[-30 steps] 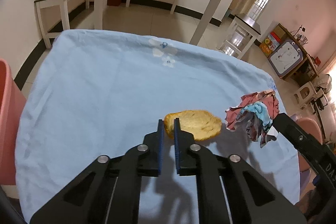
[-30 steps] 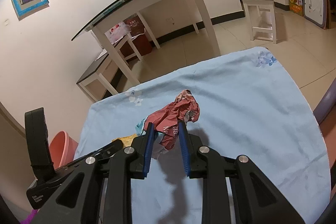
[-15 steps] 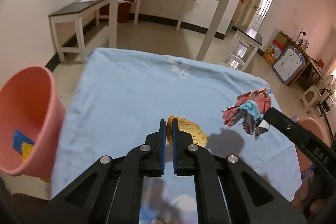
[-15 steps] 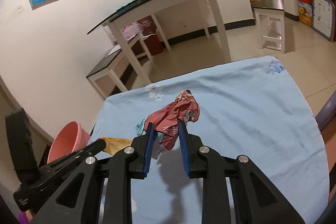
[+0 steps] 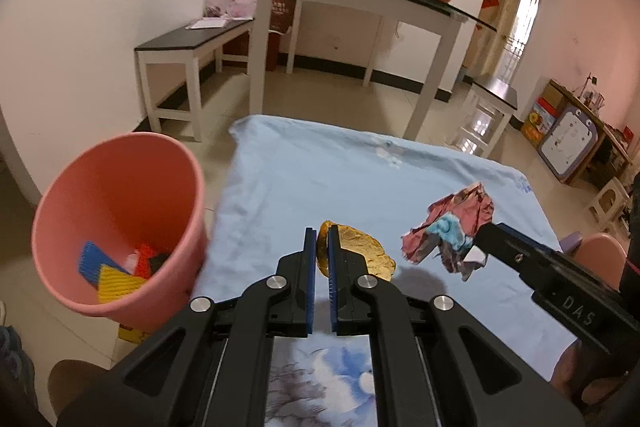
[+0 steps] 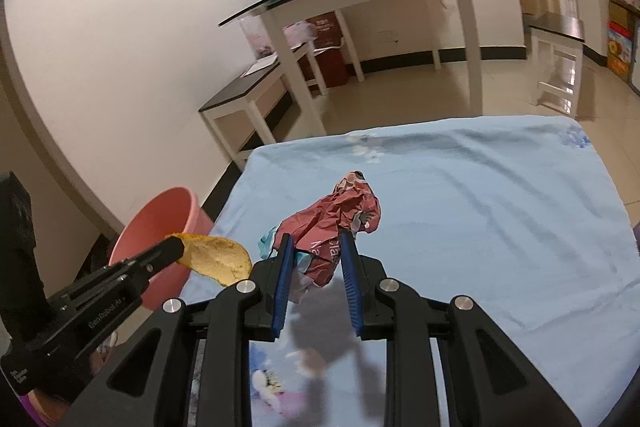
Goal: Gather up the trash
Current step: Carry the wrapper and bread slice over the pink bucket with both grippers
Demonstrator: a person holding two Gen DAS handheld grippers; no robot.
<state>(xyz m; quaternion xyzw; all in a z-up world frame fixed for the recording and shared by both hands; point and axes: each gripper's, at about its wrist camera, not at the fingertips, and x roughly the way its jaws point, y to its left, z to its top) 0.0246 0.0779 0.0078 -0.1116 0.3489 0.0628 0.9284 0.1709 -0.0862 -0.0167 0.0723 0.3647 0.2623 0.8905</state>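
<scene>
The left gripper (image 5: 321, 241) is clamped nearly flat on the edge of a yellow-brown peel (image 5: 362, 253); its pinched rim is hidden between the blue pads, and the rest fans out to the right of the tips, lifted above the blue tablecloth (image 5: 320, 179). The right gripper (image 6: 314, 247) grips a crumpled red wrapper (image 6: 334, 223) with its jaws partway apart, the wad bulging above the tips and its lower folds hidden. The pink bin (image 5: 116, 223) stands off the tablecloth's left edge, some coloured pieces lying inside and its base cut off. A second ago the peel lay on the cloth and only a sliver of the bin showed.
</scene>
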